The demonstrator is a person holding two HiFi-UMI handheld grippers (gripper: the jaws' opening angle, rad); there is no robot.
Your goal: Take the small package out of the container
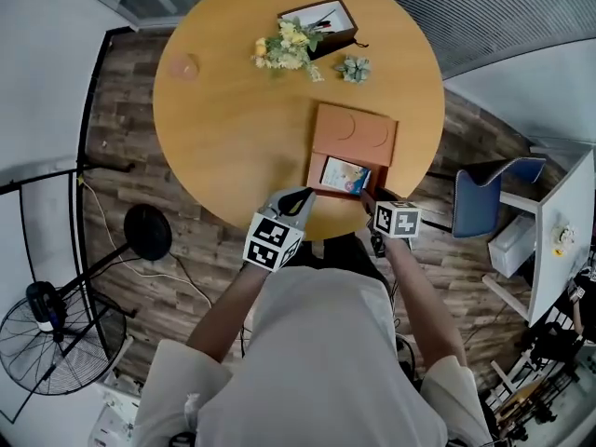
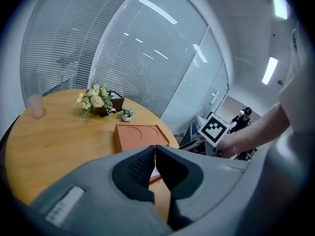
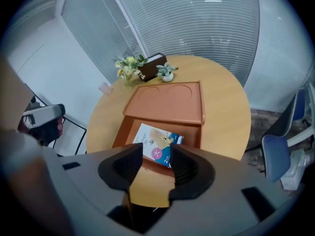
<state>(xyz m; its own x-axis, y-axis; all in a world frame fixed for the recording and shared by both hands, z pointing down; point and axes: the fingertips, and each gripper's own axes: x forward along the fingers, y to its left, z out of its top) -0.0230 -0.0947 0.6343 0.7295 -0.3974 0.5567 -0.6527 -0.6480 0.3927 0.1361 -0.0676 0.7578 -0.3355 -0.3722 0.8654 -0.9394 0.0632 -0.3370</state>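
Round table (image 1: 223,138): open box (image 1: 354,130) holds package (image 1: 345,175). Right claw (image 3: 156,151) jaws apart, empty, near package. Left claw (image 2: 155,154) jaws together, empty, beside box.

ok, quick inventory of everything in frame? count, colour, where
table: 1, light wood, round, centre of the head view
container: 1, orange-brown, near edge of the table, near part open
small package: 1, white and blue, lying in the container's open part
flowers: 1 bunch, yellow and white, far side of the table
dark box: 1, dark brown, touching the flowers, far side
small plant: 1, pale green, right of the flowers
cup: 1, pink, left part of the table
chair: 1, blue, floor right of the table
fan: 1, black, floor lower left
left gripper: 1, grey, jaws together, empty
right gripper: 1, grey, jaws apart, nothing gripped, package seen beyond them
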